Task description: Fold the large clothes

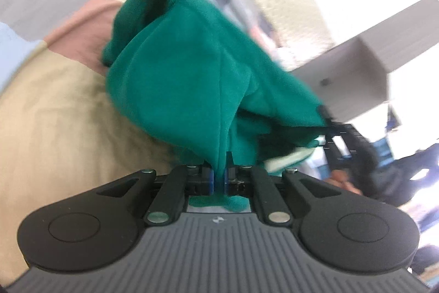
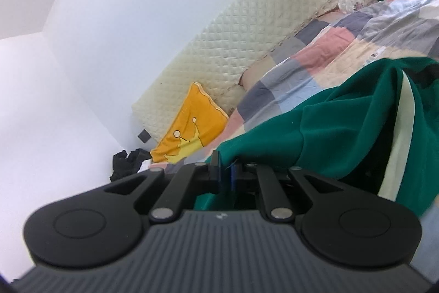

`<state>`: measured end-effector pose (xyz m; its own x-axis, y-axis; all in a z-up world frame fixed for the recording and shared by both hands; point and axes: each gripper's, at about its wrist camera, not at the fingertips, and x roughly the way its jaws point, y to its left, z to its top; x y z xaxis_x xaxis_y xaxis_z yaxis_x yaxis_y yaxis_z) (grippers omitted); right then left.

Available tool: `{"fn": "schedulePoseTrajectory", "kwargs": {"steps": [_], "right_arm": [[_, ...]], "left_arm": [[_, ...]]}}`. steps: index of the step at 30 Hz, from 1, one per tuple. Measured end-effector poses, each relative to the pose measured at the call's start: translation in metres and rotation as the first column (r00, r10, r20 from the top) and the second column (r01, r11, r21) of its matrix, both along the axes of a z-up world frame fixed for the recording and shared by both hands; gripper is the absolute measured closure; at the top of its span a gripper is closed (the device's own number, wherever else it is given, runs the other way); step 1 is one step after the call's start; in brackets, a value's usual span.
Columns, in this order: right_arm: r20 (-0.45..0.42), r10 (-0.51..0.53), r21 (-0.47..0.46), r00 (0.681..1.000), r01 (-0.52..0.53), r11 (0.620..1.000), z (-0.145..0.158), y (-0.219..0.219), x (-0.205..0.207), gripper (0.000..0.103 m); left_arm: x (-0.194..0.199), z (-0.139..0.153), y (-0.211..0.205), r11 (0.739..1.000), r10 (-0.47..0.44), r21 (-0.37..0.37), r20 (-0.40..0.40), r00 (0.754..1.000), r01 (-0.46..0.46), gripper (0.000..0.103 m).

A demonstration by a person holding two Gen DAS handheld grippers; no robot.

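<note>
A large green garment (image 1: pixel 192 67) with a pale stripe hangs bunched above the bed. My left gripper (image 1: pixel 219 177) is shut on a fold of it, and the cloth rises up and away from the jaws. In the right wrist view the same green garment (image 2: pixel 343 133) drapes to the right, its cream stripe (image 2: pixel 403 128) running down it. My right gripper (image 2: pixel 225 172) is shut on an edge of the garment. The right gripper and the hand holding it show at the garment's far end in the left wrist view (image 1: pixel 340 144).
A patchwork quilt (image 2: pixel 315 51) covers the bed, with a beige patch (image 1: pixel 55 114) below the garment. A quilted cream headboard (image 2: pixel 247 32) and a yellow pillow (image 2: pixel 186 122) lie at the far end. Dark clothes (image 2: pixel 123 164) lie by the white wall. A white box-shaped cabinet (image 1: pixel 356 67) stands at right.
</note>
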<state>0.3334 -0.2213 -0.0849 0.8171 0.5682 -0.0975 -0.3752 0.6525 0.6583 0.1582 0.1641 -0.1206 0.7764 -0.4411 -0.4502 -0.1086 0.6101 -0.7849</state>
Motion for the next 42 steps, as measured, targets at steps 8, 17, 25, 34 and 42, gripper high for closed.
{"fn": "schedulePoseTrajectory", "kwargs": {"steps": [8,17,25,34,42], "right_arm": [[0.014,-0.017,0.004,1.000,0.017,1.000,0.017,-0.030,-0.020,0.095],[-0.181,-0.046,-0.056,0.982,0.036,0.998,-0.019,-0.030,0.010,0.093],[-0.281,-0.004,-0.058,0.960,-0.012,0.998,-0.034,-0.023,0.000,0.056],[-0.317,0.116,-0.050,0.941,-0.139,0.989,-0.042,0.002,-0.028,0.028],[-0.403,0.161,-0.096,0.901,-0.217,0.972,-0.066,0.036,-0.027,0.028]], "left_arm": [[-0.058,0.023,0.002,0.995,-0.020,-0.094,0.051,0.998,0.024,0.097],[-0.058,0.003,-0.025,0.998,-0.039,0.053,-0.117,0.992,0.045,0.083],[-0.068,0.020,-0.009,0.996,0.052,0.083,-0.087,0.995,-0.045,0.029],[0.000,0.034,0.020,0.975,0.170,0.158,-0.065,0.983,-0.158,0.028],[0.058,-0.008,0.032,0.972,0.200,0.140,-0.090,0.976,-0.186,0.028]]}}
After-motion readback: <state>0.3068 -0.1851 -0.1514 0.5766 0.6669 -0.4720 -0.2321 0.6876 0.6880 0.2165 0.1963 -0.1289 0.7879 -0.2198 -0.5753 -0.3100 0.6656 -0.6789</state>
